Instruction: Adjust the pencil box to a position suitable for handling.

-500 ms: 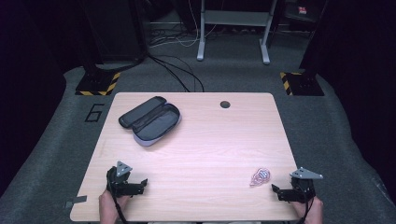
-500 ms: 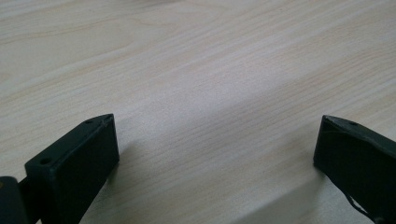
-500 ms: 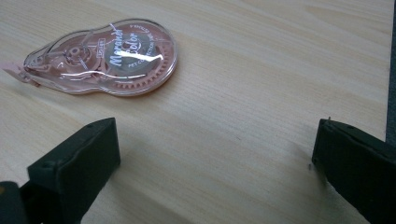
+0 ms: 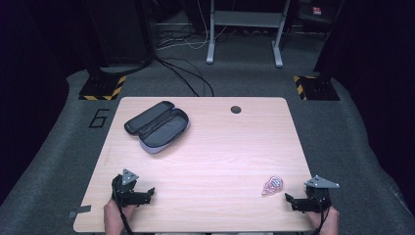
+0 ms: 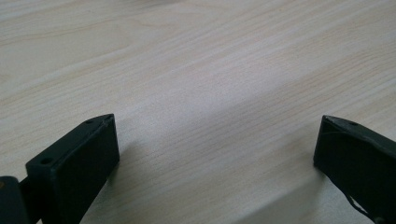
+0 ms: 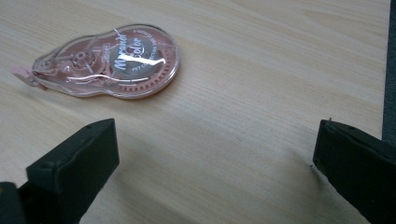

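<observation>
Right gripper: at the near right corner of the table, low over the wood, jaws spread wide with nothing between them.
Left gripper: at the near left edge, likewise spread wide and empty; its own view looks onto bare wood grain.
Correction tape roller: a clear pink teardrop-shaped dispenser lying flat on its broad side, just ahead of the right gripper and off toward its left jaw; in the high view it sits near the front right corner, apart from both grippers.
Step in hand: probably the right gripper's reach for the roller, not yet begun to close.
How to do it well: shift the right gripper sideways until the roller's round body sits between the jaws, not the thin tip; come in low and level, since a flat, slick shell will likely skid if nudged by one jaw first.
Grip: close across the narrow thickness or the rounded end, gently, as the plastic may flex.
Pencil case: dark, zipped open, lying at the far left of the table, well apart from the roller; a likely place for it to go.
</observation>
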Motion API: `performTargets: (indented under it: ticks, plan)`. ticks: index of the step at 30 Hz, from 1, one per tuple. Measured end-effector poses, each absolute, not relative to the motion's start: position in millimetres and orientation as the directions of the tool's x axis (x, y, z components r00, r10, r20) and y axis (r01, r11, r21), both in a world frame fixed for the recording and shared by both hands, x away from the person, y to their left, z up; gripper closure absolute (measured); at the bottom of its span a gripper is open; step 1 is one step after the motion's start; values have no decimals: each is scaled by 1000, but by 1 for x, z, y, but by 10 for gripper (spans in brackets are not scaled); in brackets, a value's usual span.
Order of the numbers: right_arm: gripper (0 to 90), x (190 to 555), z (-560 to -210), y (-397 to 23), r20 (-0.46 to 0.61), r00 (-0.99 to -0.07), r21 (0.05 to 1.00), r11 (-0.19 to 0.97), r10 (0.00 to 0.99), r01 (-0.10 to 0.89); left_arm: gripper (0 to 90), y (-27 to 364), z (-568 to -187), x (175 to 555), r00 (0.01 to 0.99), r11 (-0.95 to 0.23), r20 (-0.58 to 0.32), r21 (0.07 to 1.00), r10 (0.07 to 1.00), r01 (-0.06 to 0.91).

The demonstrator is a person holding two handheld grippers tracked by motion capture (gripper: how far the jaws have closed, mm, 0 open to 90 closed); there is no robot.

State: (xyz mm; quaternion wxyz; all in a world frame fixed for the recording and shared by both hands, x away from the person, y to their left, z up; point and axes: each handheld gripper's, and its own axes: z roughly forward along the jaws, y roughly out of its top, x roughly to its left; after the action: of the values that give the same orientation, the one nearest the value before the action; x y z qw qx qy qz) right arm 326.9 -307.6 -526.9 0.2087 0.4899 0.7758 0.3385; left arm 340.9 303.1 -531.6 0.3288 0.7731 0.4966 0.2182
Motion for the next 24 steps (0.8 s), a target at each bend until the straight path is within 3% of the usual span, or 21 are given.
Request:
performTargets:
  ticks: [12,24]
  plan:
    - [0,325,-500,-286,-2,-533,764,345,846,545,3,302,-532,341,403,-282,10,731,915,622]
    - [0,341,-504,-263,-11,-593,728,413,805,547,3,302,-532,341,403,-282,10,731,915,622]
